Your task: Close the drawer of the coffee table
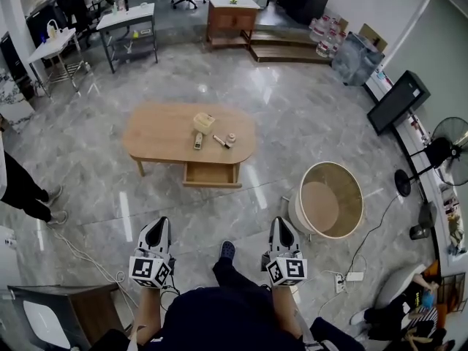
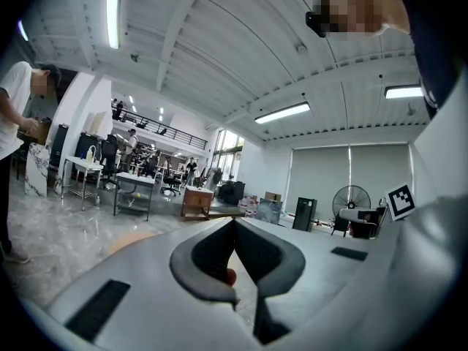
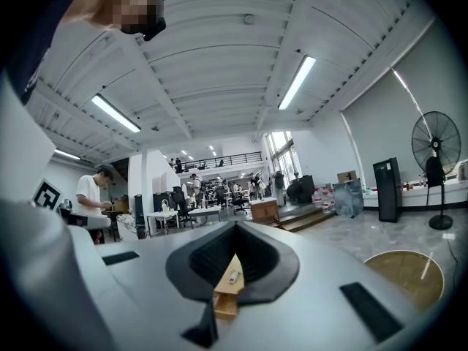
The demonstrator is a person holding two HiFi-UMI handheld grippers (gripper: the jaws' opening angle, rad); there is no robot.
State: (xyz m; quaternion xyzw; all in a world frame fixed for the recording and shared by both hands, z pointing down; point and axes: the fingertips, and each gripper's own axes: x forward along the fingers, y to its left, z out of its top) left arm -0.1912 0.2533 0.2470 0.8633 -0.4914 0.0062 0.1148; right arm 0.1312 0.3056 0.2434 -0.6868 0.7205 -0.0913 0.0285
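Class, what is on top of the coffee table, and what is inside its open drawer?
On the table: a small box and a few small items, too small to name. The drawer shows only bare wood; its rear is hidden under the table.

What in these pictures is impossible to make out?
- Head view: small items on the coffee table, too small to identify.
- Head view: inside the open drawer, too distant to judge.
- Right gripper view: the right tongs hide all but a sliver of the coffee table.
- Head view: a bystander, cut off by the left edge.
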